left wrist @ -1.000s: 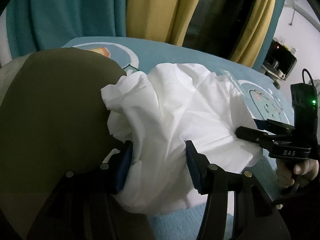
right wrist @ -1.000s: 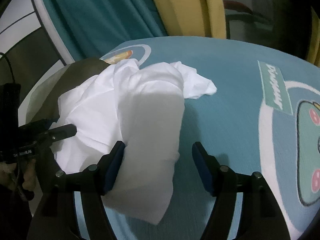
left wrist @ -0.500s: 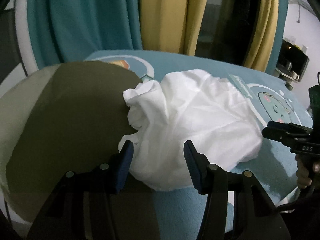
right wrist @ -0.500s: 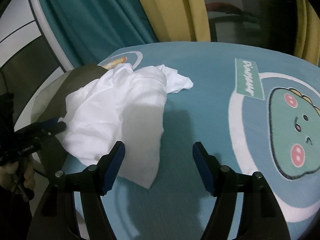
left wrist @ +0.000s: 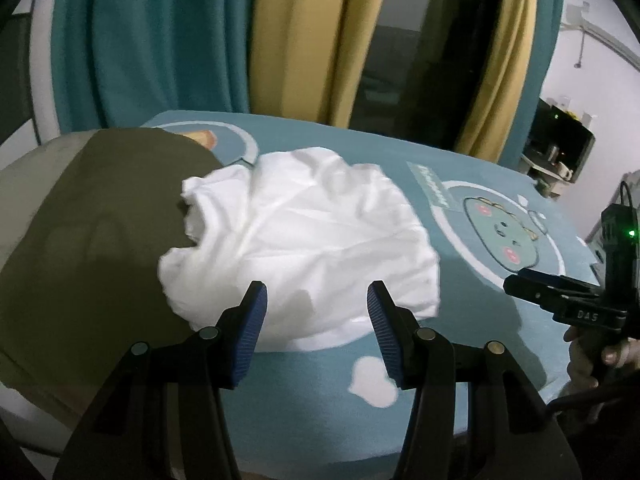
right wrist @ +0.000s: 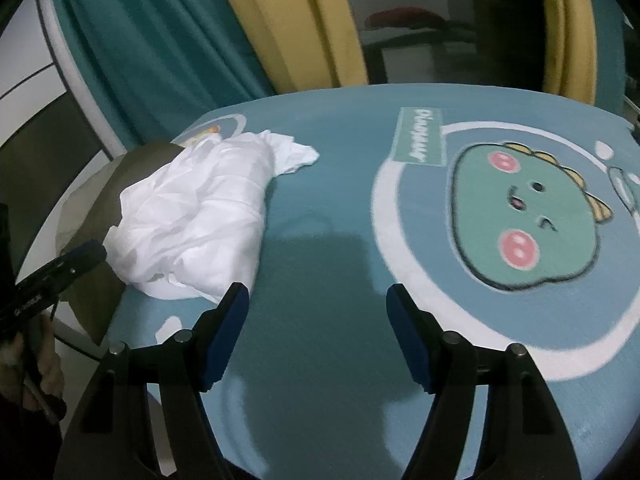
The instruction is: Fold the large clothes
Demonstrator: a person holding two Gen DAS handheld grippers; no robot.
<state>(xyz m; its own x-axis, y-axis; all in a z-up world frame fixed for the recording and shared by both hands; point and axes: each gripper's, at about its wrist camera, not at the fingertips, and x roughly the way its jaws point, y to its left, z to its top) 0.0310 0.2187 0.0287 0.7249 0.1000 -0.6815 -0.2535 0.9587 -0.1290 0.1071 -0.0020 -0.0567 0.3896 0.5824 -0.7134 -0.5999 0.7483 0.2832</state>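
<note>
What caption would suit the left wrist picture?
Open left gripper hovering above a crumpled white garment on a blue cartoon-print mat.

The white garment (left wrist: 304, 236) lies in a crumpled heap, so its type, sleeves and collar cannot be made out, and its left edge hides part of the olive cloth (left wrist: 92, 240) beneath it. The round printed patch (left wrist: 224, 140) behind the heap is half covered. In the right wrist view the left tool (right wrist: 60, 276) is cut off by the picture's edge, and the hand (right wrist: 36, 356) holding it is dark and blurred. The small things on the shelf (left wrist: 560, 156) are too small to tell.
</note>
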